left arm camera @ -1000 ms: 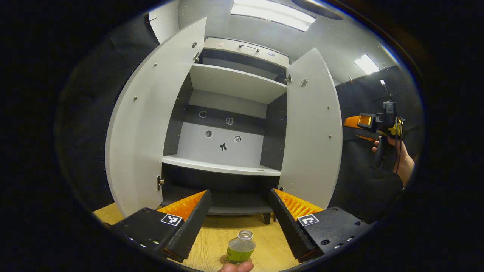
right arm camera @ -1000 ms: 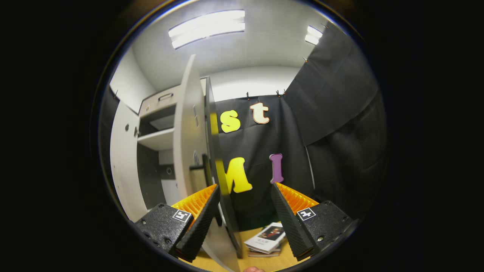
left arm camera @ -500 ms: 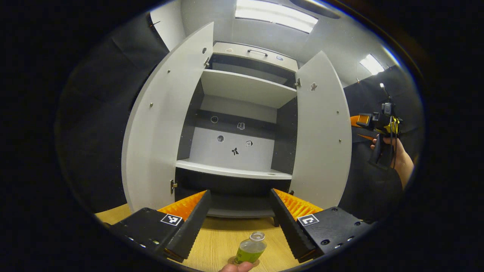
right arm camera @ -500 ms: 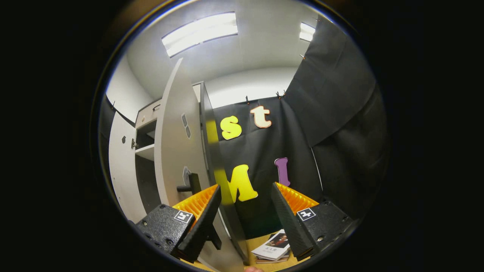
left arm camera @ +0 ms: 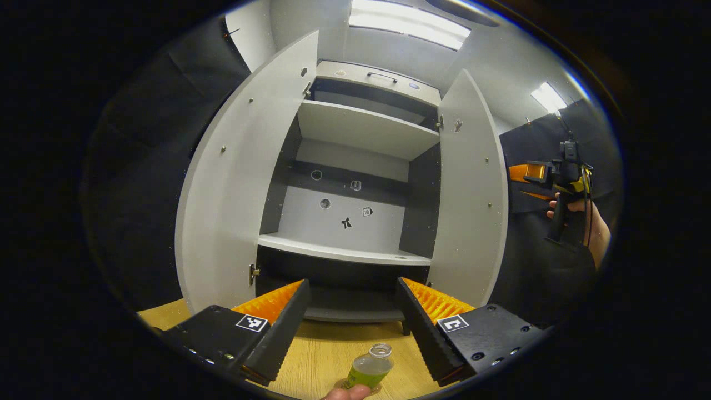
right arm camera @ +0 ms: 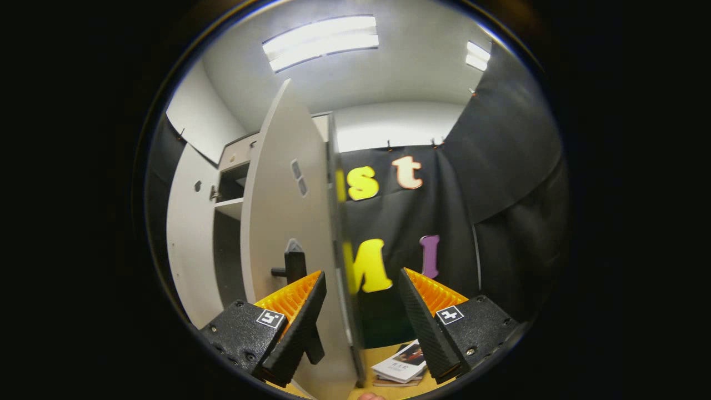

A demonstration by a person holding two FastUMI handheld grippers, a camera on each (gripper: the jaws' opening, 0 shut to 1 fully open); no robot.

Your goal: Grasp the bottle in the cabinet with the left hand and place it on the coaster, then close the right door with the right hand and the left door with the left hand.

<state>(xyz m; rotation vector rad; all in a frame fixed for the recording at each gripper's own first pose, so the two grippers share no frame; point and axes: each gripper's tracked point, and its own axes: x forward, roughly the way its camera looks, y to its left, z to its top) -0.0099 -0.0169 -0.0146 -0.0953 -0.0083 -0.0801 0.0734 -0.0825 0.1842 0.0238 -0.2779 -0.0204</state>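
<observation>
The bottle (left arm camera: 369, 369) stands on the table (left arm camera: 322, 355) near its front edge, between and below the left gripper (left arm camera: 351, 316)'s wide-spread fingers, touching neither. Behind it the cabinet (left arm camera: 355, 183) has both doors swung out. The right gripper (right arm camera: 360, 311), fingers wide, straddles the right door (right arm camera: 294, 233)'s edge without pinching it.

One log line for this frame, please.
bottle: on table, outside cabinet | left gripper: open, empty | right gripper: open, straddling right door edge | left door: open
</observation>
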